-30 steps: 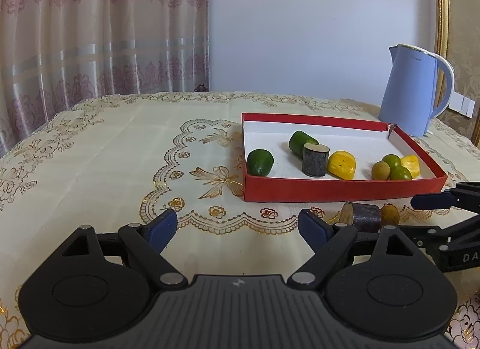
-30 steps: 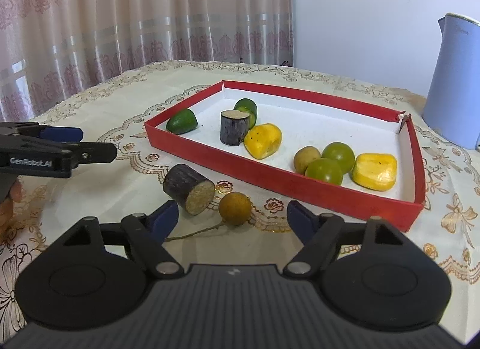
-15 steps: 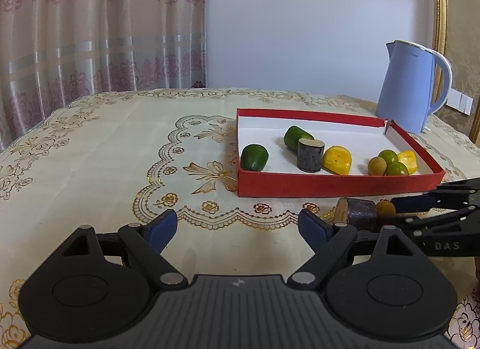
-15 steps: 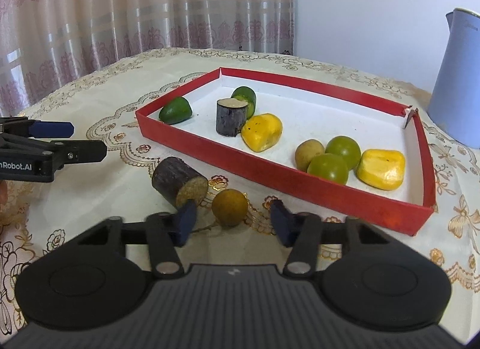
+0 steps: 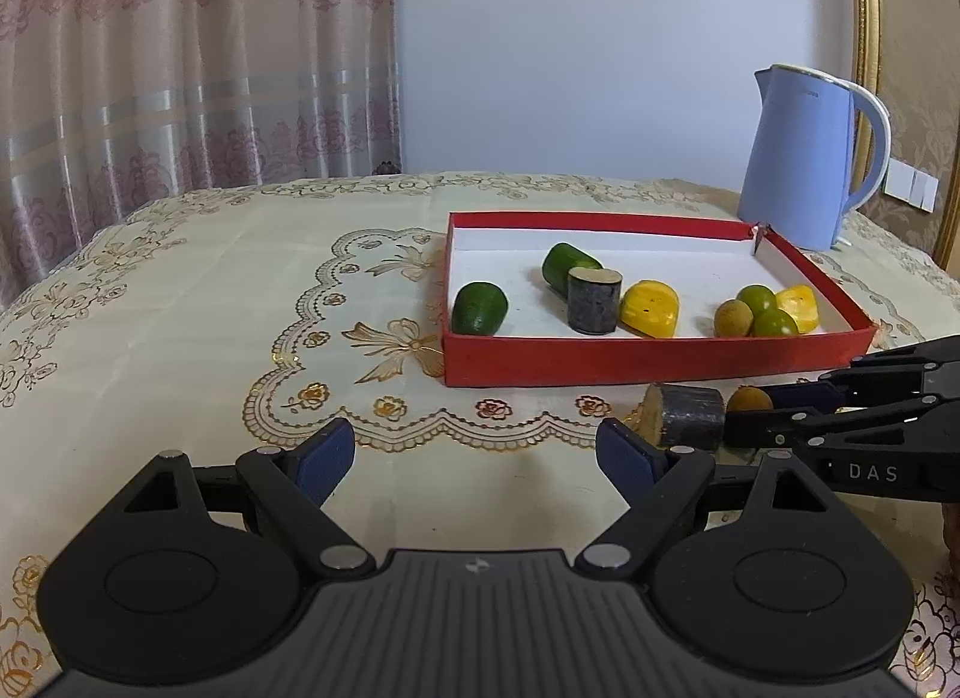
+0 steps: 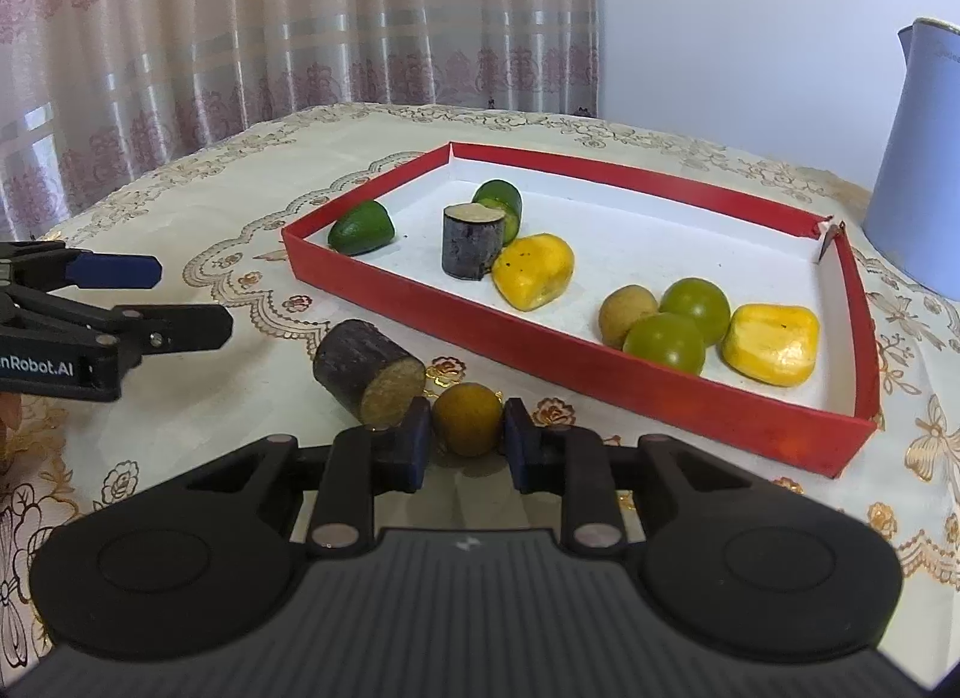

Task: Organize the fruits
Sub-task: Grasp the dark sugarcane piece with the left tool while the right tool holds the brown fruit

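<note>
A red tray [image 6: 420,287] with a white floor holds several fruits: green ones, yellow pieces, a brown round one and a dark cane stub [image 6: 471,240]. In front of the tray, on the tablecloth, lie a second dark cane stub [image 6: 369,372] and a small round yellow-brown fruit [image 6: 467,419]. My right gripper [image 6: 467,441] is shut on that round fruit, at table level. In the left wrist view the tray [image 5: 600,359], the stub [image 5: 684,416] and the round fruit [image 5: 749,398] show at the right. My left gripper [image 5: 474,461] is open and empty over the cloth.
A blue kettle [image 5: 798,158] stands behind the tray's right corner. The table has a cream embroidered cloth [image 5: 210,308]. Curtains [image 5: 180,68] hang behind the table on the left. The left gripper's fingers [image 6: 114,272] show at the left edge of the right wrist view.
My right gripper moved forward to the round yellow-brown fruit and its jaws closed from wide open onto it. The left gripper drew back slightly and stayed open.
</note>
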`<state>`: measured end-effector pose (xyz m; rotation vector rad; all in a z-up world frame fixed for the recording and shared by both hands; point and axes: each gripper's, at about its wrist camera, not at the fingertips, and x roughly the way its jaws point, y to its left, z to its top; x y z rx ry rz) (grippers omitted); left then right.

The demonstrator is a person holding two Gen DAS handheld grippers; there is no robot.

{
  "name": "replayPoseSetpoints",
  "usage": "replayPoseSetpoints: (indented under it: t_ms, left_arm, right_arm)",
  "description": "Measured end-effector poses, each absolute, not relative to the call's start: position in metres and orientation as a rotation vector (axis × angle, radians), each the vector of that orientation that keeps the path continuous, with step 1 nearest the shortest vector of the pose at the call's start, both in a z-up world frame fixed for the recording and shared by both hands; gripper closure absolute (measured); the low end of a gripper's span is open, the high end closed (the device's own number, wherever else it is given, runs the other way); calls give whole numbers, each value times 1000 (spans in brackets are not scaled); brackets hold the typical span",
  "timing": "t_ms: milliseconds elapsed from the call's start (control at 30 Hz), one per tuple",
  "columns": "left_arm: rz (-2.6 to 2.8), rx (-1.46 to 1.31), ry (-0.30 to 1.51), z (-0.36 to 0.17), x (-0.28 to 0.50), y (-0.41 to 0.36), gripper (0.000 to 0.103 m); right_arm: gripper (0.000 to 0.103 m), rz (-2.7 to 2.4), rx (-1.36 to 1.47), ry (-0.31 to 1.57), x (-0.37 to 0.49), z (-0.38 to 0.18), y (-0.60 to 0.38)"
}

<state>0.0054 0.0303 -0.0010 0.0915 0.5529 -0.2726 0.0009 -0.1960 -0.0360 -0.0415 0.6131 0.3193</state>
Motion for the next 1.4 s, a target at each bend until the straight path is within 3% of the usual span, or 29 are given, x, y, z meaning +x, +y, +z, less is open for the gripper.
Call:
replayPoseSetpoints:
  t_ms: [800,867,933,1300,1400]
  left_arm:
    - [-357,184,568,-15,9,-60,15]
    - [-350,178,585,-17,15,-61,18]
    - [-353,175,612,-20,19,-62,31]
    - [-352,188,637,-23,23,-66,32]
    - [-358,182,640,-23,24,-65,38]
  right_arm:
    - [78,284,225,554,-40,-41,-279]
    - [78,288,232,550,-41,-42,-280]
    - [78,291,233,548,-41,-42,-280]
    - [78,295,242,548,-41,-43,-281]
    - [78,294,239,553,-40,-43,-281]
